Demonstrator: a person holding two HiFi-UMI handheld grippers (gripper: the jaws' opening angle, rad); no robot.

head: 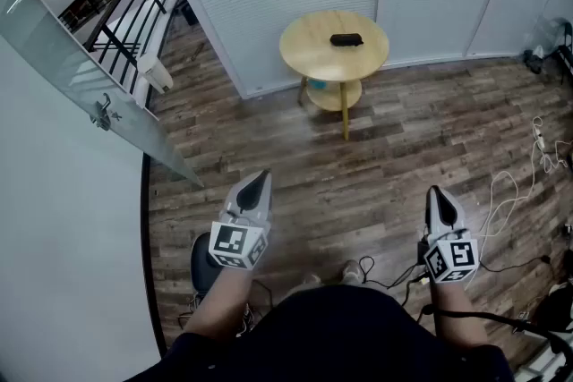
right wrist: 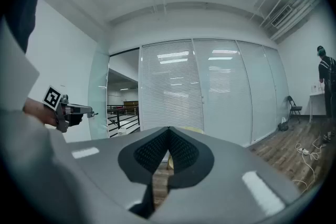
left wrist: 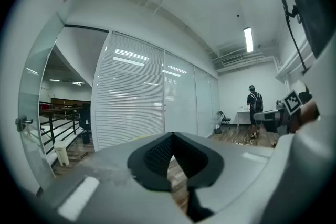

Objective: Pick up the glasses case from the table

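Wood floor [head: 403, 148] stretches between the person and the target. Round wooden table [head: 309, 45] stands well ahead, near the blinds. Left gripper [head: 260, 179] and right gripper [head: 435, 192] are low by the body, jaws of each pressed together on nothing. Glasses case [head: 346, 39]: small, dark, oblong, flat near the tabletop's middle, well apart from both. Probably light, stiff-shelled, maybe slick; pinch across its short width at mid-length

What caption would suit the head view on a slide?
Left gripper and right gripper, both shut and empty, held well short of a round table with the glasses case on top.
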